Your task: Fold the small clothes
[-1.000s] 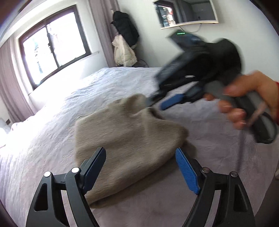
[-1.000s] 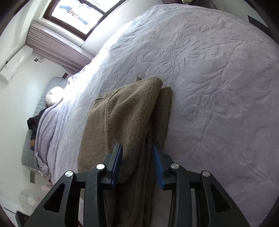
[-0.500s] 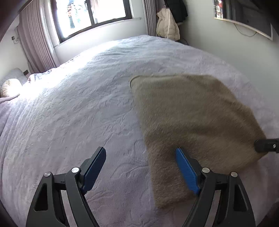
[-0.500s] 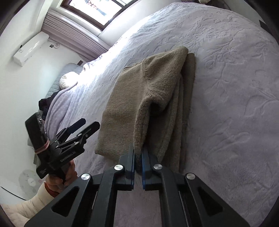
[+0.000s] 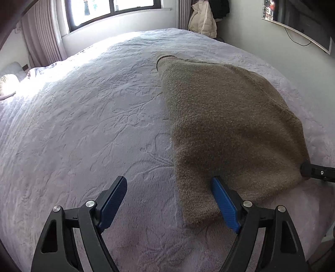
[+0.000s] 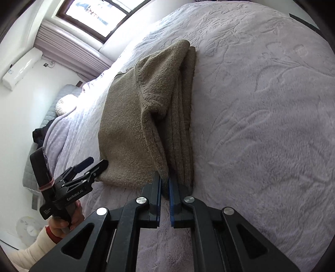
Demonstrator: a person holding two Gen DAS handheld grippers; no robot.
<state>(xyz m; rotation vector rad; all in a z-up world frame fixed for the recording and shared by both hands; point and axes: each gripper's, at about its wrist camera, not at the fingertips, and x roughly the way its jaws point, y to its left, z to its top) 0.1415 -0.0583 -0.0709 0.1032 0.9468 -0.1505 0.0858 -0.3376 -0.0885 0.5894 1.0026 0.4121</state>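
Note:
A taupe knitted sweater (image 5: 226,125), folded in layers (image 6: 129,125), lies flat on the lilac bedspread (image 5: 83,125). My left gripper (image 5: 169,200) stands open low over the sweater's near left corner; its right pad (image 5: 225,203) hangs over the knit and its left pad (image 5: 114,200) over bare bedspread. In the right wrist view a hand (image 6: 62,221) holds that left gripper (image 6: 97,162) beside the sweater's near corner. My right gripper (image 6: 165,188) is shut on the sweater's near folded edge, and its tip (image 5: 314,170) shows at the garment's right corner.
The bedspread (image 6: 261,125) stretches wide to the right of the sweater. A window (image 5: 108,8), curtains (image 5: 41,37) and hanging coats (image 5: 205,18) line the far wall. A pillow (image 6: 65,104) lies at the bed's head, and a fan (image 6: 27,230) stands on the floor.
The right jaws closed on the sweater's folded edge. The left gripper swung from over the sweater to its near left corner and sank lower, still open.

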